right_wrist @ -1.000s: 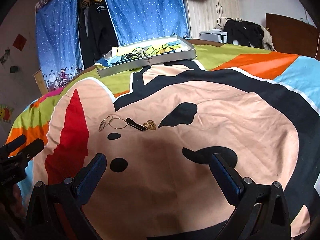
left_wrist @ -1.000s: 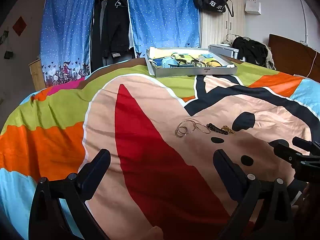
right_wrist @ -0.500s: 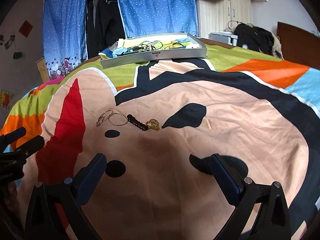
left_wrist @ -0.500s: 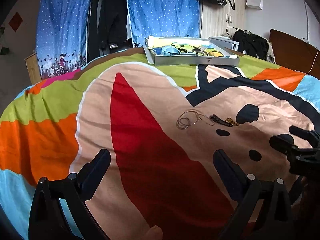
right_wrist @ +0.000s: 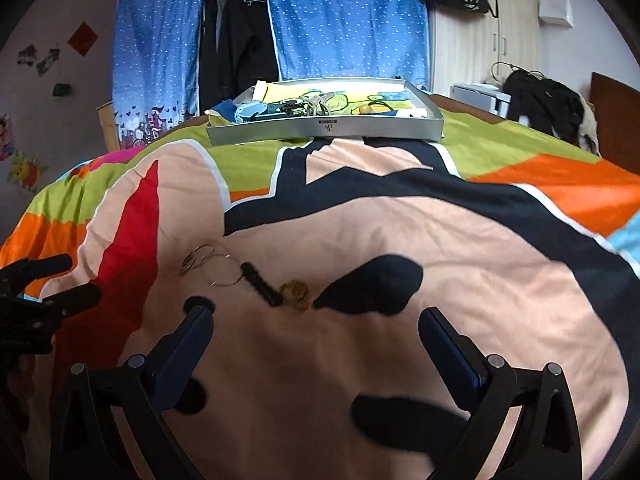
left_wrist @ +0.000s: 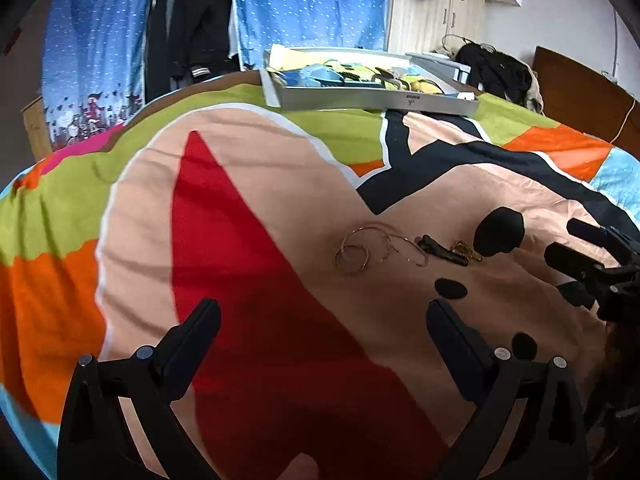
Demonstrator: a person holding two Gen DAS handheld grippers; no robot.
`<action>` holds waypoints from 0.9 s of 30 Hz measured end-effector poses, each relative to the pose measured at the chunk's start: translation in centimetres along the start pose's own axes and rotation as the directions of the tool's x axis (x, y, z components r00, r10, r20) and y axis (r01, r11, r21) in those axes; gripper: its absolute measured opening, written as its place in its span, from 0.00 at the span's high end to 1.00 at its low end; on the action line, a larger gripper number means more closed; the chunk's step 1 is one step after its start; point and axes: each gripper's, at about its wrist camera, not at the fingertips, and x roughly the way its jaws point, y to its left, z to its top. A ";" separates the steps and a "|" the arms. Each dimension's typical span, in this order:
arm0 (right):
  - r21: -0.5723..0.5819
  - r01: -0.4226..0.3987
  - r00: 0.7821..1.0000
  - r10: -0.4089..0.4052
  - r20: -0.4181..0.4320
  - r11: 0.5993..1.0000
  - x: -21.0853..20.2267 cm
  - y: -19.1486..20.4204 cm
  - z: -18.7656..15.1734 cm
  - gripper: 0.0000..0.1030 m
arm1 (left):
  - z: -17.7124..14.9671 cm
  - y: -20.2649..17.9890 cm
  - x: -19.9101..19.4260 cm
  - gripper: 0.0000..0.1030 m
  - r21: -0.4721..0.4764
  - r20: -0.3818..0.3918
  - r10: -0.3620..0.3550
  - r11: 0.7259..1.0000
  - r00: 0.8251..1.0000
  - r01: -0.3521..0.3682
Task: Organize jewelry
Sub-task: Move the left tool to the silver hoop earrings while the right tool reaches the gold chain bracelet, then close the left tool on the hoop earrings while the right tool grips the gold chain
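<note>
Already some of the sorting looks done, or at least the grey tray (right_wrist: 326,130) at the far edge of the bed holds a jumble of pieces: beads, a ring-like item, cords, bits of blue and yellow. I cannot tell one from another at that distance. What is left, as I judge it, is the small cluster lying loose on the cartoon-print duvet (right_wrist: 400,240): a tangle of thin wire hoops (right_wrist: 208,265), a short black hair clip (right_wrist: 260,289) and a little gold chain piece (right_wrist: 297,295), all touching or just beside each other in a row. None of these is in either of my grippers, so the real work on them has not begun.

My right gripper (right_wrist: 316,348) hovers with its jaws spread wide and nothing between them. From it, the gold chain piece sits near, at about 12 o'clock, slightly left of centre; the clip runs off toward 11 o'clock and the hoops lie farther out at 10 to 11 o'clock. The tray is straight ahead at 12 o'clock, well apart.

My left gripper (left_wrist: 324,332) is also spread wide and empty. In its view the hoops (left_wrist: 354,254) lie at roughly 12 to 1 o'clock, the clip (left_wrist: 442,251) and gold piece (left_wrist: 464,249) beyond them toward 1 o'clock, and the tray (left_wrist: 372,100) far off at 12 o'clock. I would guess the right gripper is better placed for the chain piece.
</note>
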 end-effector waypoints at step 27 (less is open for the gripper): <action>-0.018 -0.190 0.969 0.184 -0.166 0.982 6.7 -1.7 1.4 0.39 | 2.4 -0.1 6.8 0.43 0.024 -0.148 -0.169 0.984 0.974 0.174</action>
